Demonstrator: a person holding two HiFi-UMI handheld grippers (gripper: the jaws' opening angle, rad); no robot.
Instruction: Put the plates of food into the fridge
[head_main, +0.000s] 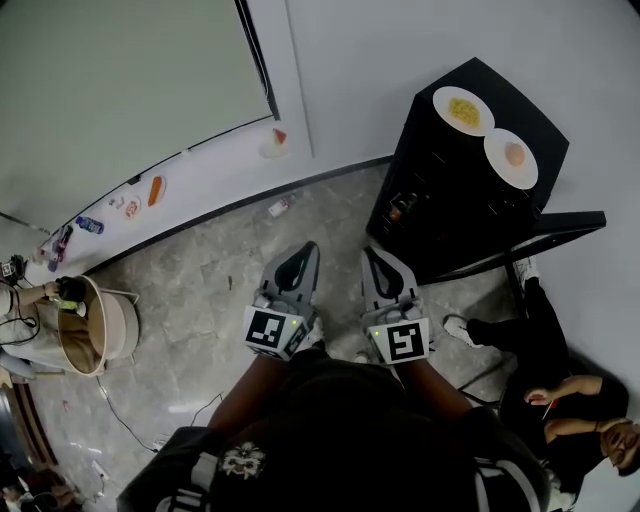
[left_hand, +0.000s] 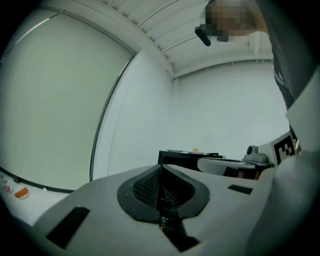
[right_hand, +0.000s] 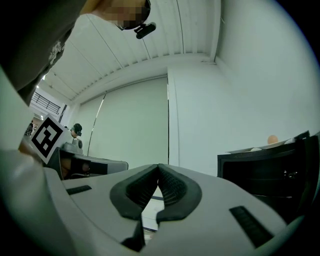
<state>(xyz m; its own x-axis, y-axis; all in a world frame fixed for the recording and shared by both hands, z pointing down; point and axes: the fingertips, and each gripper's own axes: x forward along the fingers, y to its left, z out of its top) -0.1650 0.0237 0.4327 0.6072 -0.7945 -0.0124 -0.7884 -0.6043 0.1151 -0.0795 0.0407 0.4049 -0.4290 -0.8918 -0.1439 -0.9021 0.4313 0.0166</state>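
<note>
Left gripper (head_main: 306, 252) and right gripper (head_main: 374, 255) held level, side by side, fingers pressed together, empty, pointing toward black fridge (head_main: 440, 200) bearing two plates (head_main: 463, 110).

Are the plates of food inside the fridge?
No, the round white plate of yellow food and the round white plate with an orange lump both sit on top of the black fridge.
</note>
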